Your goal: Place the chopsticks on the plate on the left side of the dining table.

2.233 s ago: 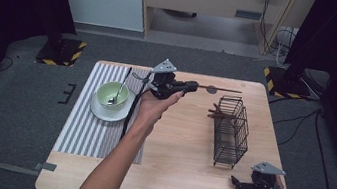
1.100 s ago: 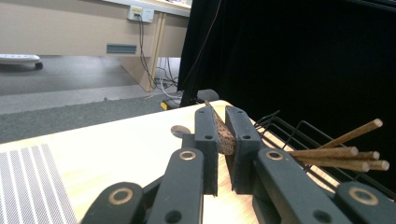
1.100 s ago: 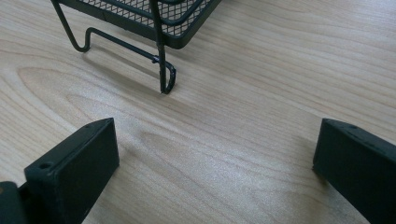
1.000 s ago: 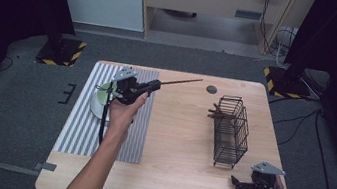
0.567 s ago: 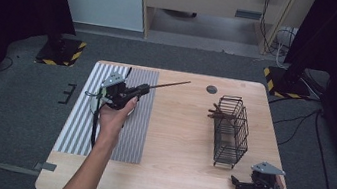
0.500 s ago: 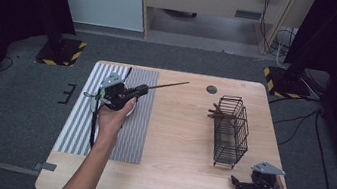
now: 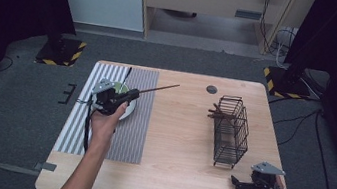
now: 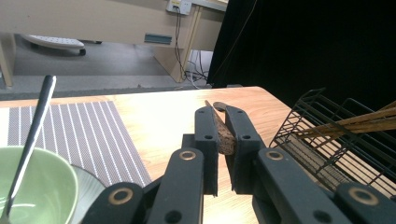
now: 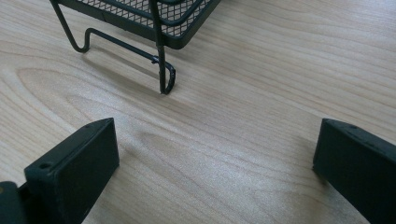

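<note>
**Chopstick carried to the bowl side of the table**

The left gripper [image 7: 123, 99] is clamped on a dark wooden chopstick [image 7: 159, 89]; the left gripper view shows its two black jaws pinching the thick end of the stick [image 8: 223, 135] between them, with the thin end pointing away toward the far side of the table. The right gripper [image 7: 244, 185] rests on the bare wood with its jaws spread wide and nothing between them, just beside the near foot of the wire rack [image 9: 161, 70].

Taking the green bowl [image 7: 127, 111] as the landmark: the left gripper hovers directly over it, and the chopstick juts out from above the bowl's rim toward the table's middle, tilted upward. A metal spoon [image 8: 28, 140] leans inside the bowl. The bowl sits on a striped placemat [image 7: 132, 134]. The wire rack [image 7: 231, 132] stands well apart from the bowl, on the far side of the table from it, and holds more chopsticks [image 8: 359, 122].

Compared with two seconds ago, the left hand has travelled from the table's middle, nearer the rack, over to the bowl, and has sunk a little in the last second, stick in grip throughout. The right hand has not moved. By my reading, the stick is being brought from the rack to the place setting, and setting it down at or beside the bowl looks like the next step.
</note>
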### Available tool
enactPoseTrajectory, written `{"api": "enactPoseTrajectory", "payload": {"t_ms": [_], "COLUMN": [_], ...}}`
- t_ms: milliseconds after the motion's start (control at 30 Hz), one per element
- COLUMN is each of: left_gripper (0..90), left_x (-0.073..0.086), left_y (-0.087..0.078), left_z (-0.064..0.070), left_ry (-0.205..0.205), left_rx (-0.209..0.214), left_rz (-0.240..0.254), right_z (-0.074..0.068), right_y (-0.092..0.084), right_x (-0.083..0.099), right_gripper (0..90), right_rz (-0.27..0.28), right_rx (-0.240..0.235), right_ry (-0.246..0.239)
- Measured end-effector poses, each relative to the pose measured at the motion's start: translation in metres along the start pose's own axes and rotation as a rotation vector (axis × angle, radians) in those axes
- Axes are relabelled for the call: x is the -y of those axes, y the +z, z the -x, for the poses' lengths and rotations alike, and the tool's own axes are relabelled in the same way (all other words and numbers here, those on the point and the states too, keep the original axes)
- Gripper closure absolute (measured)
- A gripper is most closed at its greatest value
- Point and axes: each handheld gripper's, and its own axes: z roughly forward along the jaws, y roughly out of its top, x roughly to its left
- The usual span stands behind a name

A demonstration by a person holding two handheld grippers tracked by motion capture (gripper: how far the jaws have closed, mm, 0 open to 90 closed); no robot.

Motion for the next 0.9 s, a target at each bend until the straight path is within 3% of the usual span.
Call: {"api": "enactPoseTrajectory", "payload": {"t_ms": [567, 900], "left_gripper": [83.7, 83.7], "left_x": [0.014, 0.024], "left_y": [-0.015, -0.028], "left_z": [-0.012, -0.020], "left_ry": [-0.014, -0.048], "left_rx": [-0.038, -0.068], "left_rz": [0.000, 0.009], "right_z": [0.000, 0.000], "right_y": [0.000, 0.000], "right_x": [0.000, 0.000], "right_gripper": [0.3, 0.3], "right_rz": [0.000, -0.001], "right_rx": [0.001, 0.001], "right_ry": [0.001, 0.000]}}
